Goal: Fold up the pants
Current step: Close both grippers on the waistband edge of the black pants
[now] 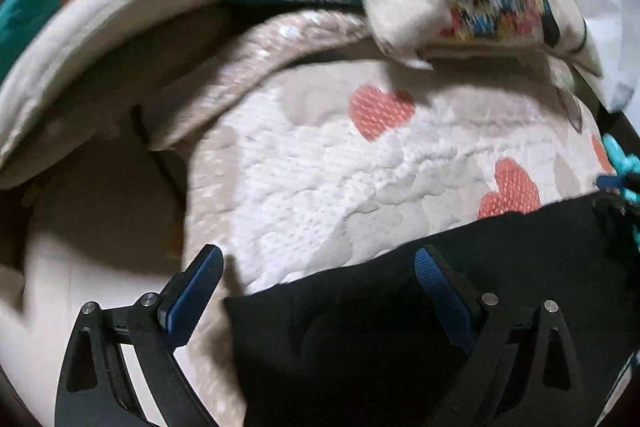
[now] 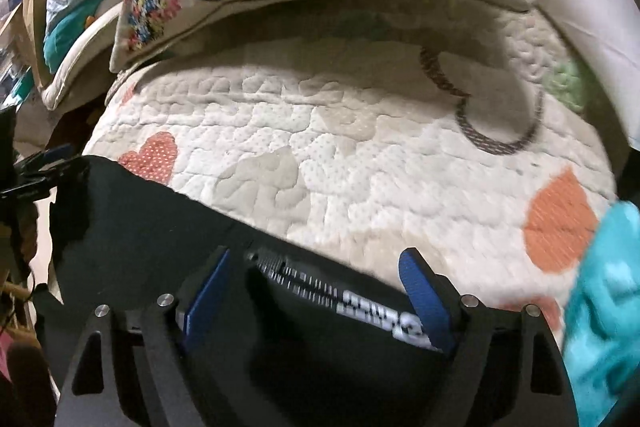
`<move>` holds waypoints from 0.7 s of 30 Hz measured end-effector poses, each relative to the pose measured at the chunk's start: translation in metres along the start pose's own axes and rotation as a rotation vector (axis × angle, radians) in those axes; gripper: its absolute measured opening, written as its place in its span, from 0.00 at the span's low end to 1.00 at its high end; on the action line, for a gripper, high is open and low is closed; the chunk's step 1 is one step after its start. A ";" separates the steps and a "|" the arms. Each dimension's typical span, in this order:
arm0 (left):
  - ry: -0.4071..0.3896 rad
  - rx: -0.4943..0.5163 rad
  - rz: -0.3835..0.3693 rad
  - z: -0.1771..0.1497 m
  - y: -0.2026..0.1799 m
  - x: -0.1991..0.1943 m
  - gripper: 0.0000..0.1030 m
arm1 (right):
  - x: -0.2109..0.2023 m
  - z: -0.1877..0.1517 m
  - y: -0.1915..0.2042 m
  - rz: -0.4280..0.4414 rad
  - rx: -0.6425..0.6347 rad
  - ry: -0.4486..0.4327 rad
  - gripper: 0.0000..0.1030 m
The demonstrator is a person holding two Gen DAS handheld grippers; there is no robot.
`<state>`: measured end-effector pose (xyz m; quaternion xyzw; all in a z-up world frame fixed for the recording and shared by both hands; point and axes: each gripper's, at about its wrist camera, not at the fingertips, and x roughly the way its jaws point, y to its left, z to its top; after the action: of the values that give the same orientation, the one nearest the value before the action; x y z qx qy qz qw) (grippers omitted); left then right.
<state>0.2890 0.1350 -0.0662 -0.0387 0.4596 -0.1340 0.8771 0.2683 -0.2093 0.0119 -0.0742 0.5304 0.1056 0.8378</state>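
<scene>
With both the left gripper point(image 1: 320, 267) and right gripper point(image 2: 316, 267) spread wide over the black pants point(image 2: 160, 227) at six o'clock on the quilt point(image 2: 320, 147), a single-layer pinch risks a crooked fold.

My left gripper point(image 1: 318, 259) has its jaws spread wide, blue pads point(image 1: 430, 269) angled outward, nothing between them. My right gripper point(image 2: 316, 263) is just as wide apart, pointing toward the far side.
</scene>
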 end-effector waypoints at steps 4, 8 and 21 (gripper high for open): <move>-0.015 0.018 -0.041 0.000 -0.001 0.003 0.94 | 0.013 0.001 0.007 0.012 -0.050 0.017 0.85; -0.014 0.045 -0.076 -0.004 -0.005 -0.007 0.44 | 0.011 -0.002 0.018 0.018 -0.079 0.016 0.68; -0.056 0.016 -0.114 -0.008 -0.010 -0.075 0.00 | -0.036 -0.019 0.054 0.021 -0.064 -0.007 0.10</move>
<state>0.2402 0.1461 -0.0091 -0.0614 0.4307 -0.1865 0.8809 0.2227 -0.1652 0.0352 -0.0950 0.5244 0.1313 0.8359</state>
